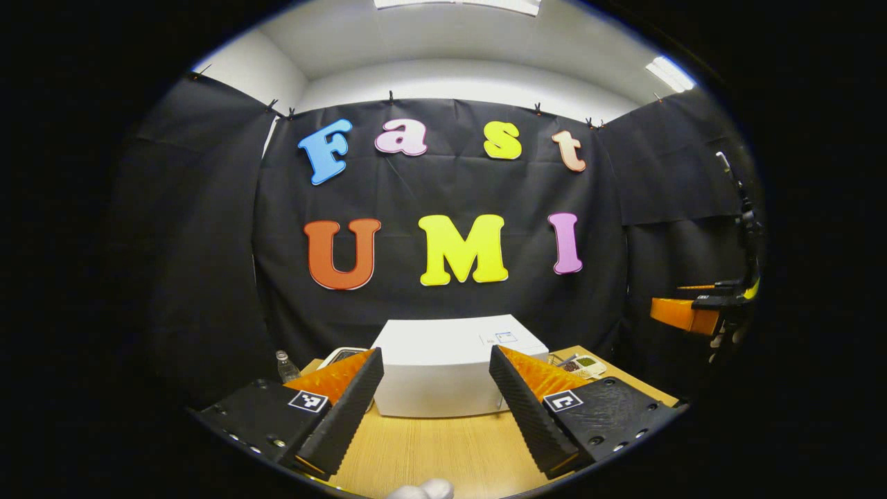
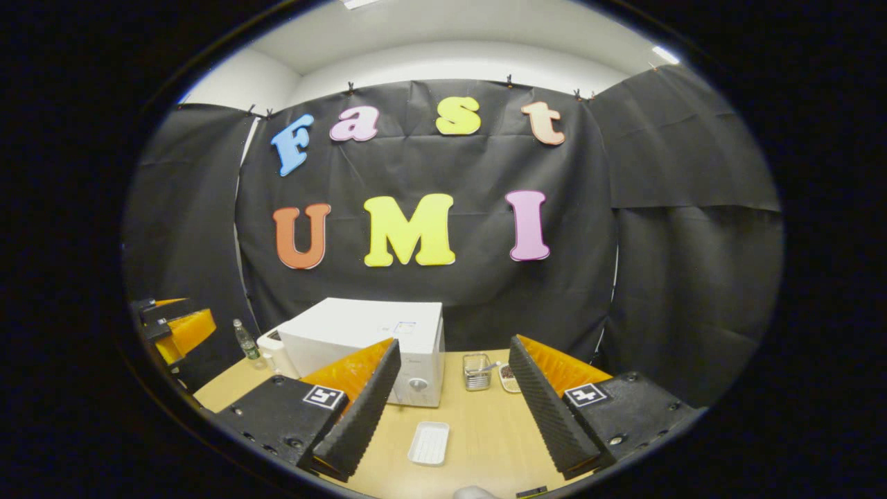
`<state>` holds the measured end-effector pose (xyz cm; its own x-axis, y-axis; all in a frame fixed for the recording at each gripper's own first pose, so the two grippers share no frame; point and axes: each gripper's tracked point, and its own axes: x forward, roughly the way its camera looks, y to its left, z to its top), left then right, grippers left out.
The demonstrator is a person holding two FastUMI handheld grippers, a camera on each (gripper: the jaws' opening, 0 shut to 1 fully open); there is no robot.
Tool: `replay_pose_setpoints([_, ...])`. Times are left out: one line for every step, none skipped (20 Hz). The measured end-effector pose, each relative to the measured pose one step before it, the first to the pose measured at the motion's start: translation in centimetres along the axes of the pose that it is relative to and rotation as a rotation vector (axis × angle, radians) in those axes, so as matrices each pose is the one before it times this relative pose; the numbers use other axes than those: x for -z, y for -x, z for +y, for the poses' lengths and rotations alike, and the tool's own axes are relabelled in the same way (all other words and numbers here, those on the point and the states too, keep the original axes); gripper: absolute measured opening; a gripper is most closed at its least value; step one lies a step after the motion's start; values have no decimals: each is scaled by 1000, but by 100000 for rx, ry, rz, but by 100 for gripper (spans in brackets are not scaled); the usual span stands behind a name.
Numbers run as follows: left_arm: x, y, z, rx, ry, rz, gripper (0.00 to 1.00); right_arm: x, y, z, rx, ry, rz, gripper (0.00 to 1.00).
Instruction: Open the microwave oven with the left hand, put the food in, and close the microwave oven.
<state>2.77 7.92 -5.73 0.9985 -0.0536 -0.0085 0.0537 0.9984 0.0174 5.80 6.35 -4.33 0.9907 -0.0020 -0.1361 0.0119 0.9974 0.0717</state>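
A white microwave (image 1: 450, 371) stands on the wooden table (image 1: 450, 450), straight ahead of my left gripper (image 1: 435, 352), whose fingers are open and empty, short of it. In the right gripper view the microwave (image 2: 367, 339) sits left of centre, door shut, a knob (image 2: 417, 383) on its front. To its right lies a small dish of food (image 2: 509, 378), also visible as the dish (image 1: 585, 364) in the left gripper view. My right gripper (image 2: 454, 342) is open over the table and holds nothing. The other gripper (image 2: 173, 326) shows at the far left.
A white empty tray (image 2: 429, 442) lies on the table in front of the microwave. A small wire basket (image 2: 476, 371) stands next to the dish. A water bottle (image 2: 244, 339) and a white appliance (image 2: 274, 350) stand left of the microwave. Black cloth walls close the booth.
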Motion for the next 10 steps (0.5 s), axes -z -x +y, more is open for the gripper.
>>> replay_pose_setpoints([-173,-37,385,-1051,-1496,-233,96,-368,160,32,369,211,-717,89])
replay_pose_setpoints([-7,17,202,-853,-535,685,96,-280,149,-109,961,556,-538,90])
replay_pose_setpoints([-386,-4,51,-646,215,-216,97,-281,156,51,342,546,-456,89])
replay_pose_setpoints([-427,-149,-76,-79,74,-319,97,-420,146,291,-276,-268,-913,90])
replay_pose_setpoints([21,-94,80,-269,68,-73,97,-256,88,120,-252,-532,-415,90])
replay_pose_setpoints([-184,-67,67,19,84,-417,97,-196,217,29,-140,-319,-276,90])
replay_pose_setpoints([-193,-54,-13,-17,147,-187,97,-246,112,-28,-92,-156,-427,90])
replay_pose_setpoints([-104,18,-20,92,429,-198,97,-323,89,-181,372,197,-501,90])
replay_pose_setpoints([-105,-79,9,306,122,-332,97,-274,81,-153,485,372,-408,90])
replay_pose_setpoints([-83,-33,51,-93,-17,-190,96,-200,97,-211,493,109,-384,90])
